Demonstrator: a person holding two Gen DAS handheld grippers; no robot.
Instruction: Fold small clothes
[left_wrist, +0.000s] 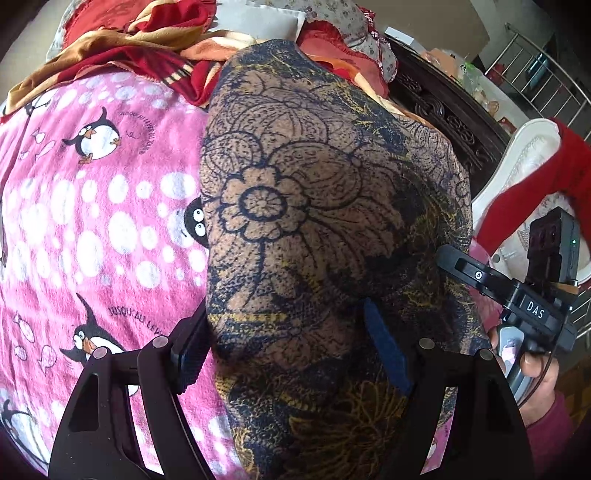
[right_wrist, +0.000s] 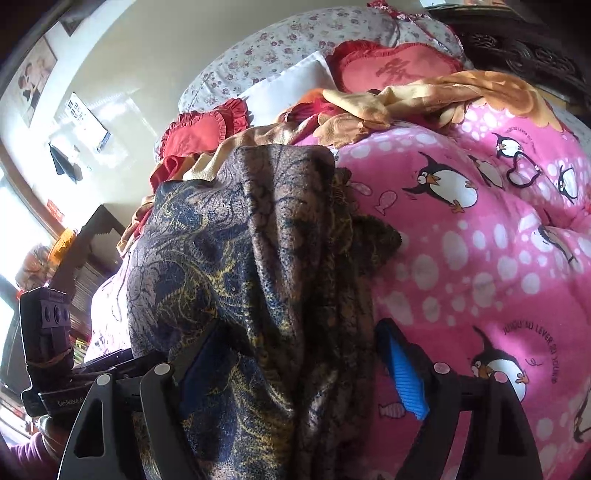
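Left wrist view: floral-print garment (left_wrist: 325, 206) lies draped on the pink penguin blanket (left_wrist: 96, 221), running toward its near edge.
Both the left gripper (left_wrist: 295, 354) and right gripper (right_wrist: 299, 373) gape wide, straddling cloth unclamped. Judged soft, light, limp; pinch a hem corner.

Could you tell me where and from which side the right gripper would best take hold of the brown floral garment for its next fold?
Probably the near hem of the brown floral garment, approached from above and in front. It lies bunched in lengthwise ridges on the pink penguin blanket, and the open right gripper already straddles that raised edge.
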